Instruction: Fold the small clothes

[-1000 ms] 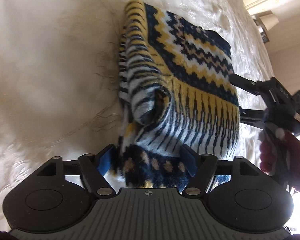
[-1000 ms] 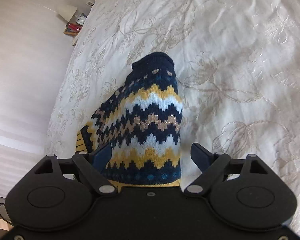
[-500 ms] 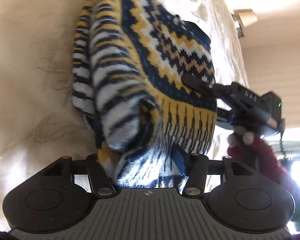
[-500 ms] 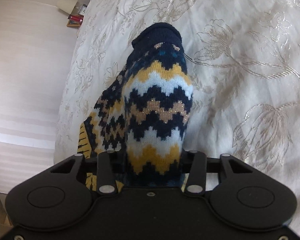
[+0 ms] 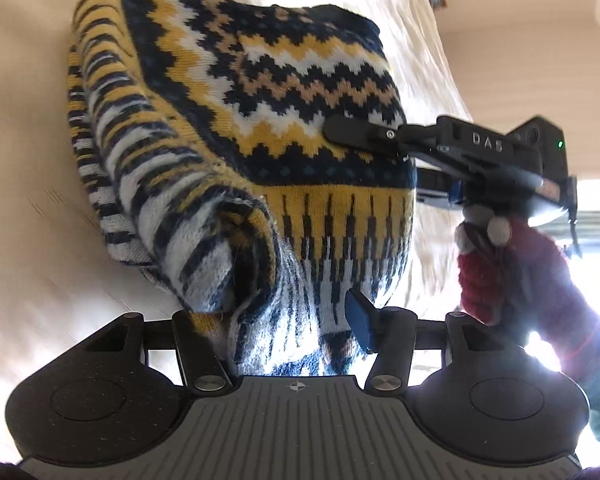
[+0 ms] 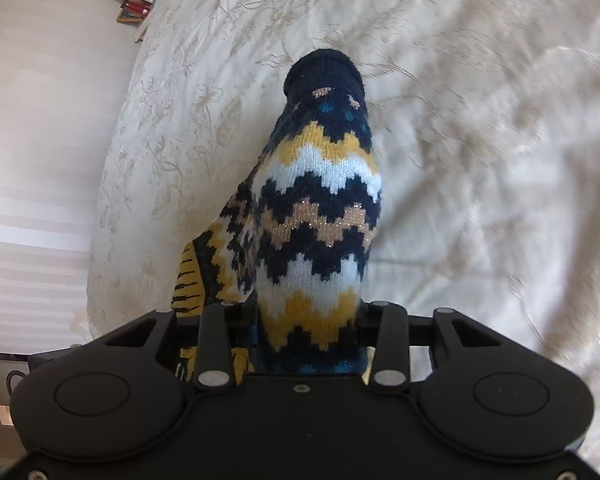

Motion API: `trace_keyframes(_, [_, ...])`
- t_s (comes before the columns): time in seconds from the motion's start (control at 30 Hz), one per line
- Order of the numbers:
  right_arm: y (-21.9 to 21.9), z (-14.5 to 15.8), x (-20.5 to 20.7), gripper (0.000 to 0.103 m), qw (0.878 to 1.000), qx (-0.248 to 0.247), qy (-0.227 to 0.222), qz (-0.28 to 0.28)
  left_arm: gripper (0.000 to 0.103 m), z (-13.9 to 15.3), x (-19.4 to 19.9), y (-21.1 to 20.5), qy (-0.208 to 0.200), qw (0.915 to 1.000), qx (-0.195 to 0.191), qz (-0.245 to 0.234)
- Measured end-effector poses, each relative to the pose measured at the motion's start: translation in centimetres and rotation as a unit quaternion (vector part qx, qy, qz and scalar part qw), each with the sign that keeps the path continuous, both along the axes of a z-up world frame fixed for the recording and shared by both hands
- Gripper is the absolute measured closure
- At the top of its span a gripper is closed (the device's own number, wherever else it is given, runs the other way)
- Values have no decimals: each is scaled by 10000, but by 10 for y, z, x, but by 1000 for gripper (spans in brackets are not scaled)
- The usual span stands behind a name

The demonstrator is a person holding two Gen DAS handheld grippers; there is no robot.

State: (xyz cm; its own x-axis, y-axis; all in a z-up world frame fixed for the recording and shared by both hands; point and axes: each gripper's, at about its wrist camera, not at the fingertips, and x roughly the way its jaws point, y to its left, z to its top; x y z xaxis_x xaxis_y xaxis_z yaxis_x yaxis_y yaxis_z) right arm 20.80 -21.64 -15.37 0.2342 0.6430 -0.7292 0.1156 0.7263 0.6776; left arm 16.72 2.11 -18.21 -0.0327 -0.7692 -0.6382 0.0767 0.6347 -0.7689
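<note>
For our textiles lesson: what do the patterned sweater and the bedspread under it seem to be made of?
Sweater: looks like knitted yarn, wool or acrylic, matte and slightly fuzzy; individual stitches show in the zigzag bands, and a few threads glint. Bedspread: looks like woven cream fabric with a soft sheen; a raised floral pattern shows, perhaps jacquard or embroidery.

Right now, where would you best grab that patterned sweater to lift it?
By its thick folded edges, from two neighbouring sides, as now: the left gripper pinches the striped hem, the right gripper the zigzag side. The sweater is limp, so one hold would let it unfold.
</note>
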Motion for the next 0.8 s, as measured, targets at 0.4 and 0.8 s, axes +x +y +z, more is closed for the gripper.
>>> trace_keyframes(0.4, [-41, -7, -60, 11, 9954, -925, -221, 104, 49, 31, -64, -12, -1071, 9686, 2095, 803])
trace_keyframes(0.8, [-73, 17, -98, 11, 9887, -1080, -897, -523, 44, 110, -78, -33, -2501, 9363, 2238, 1035])
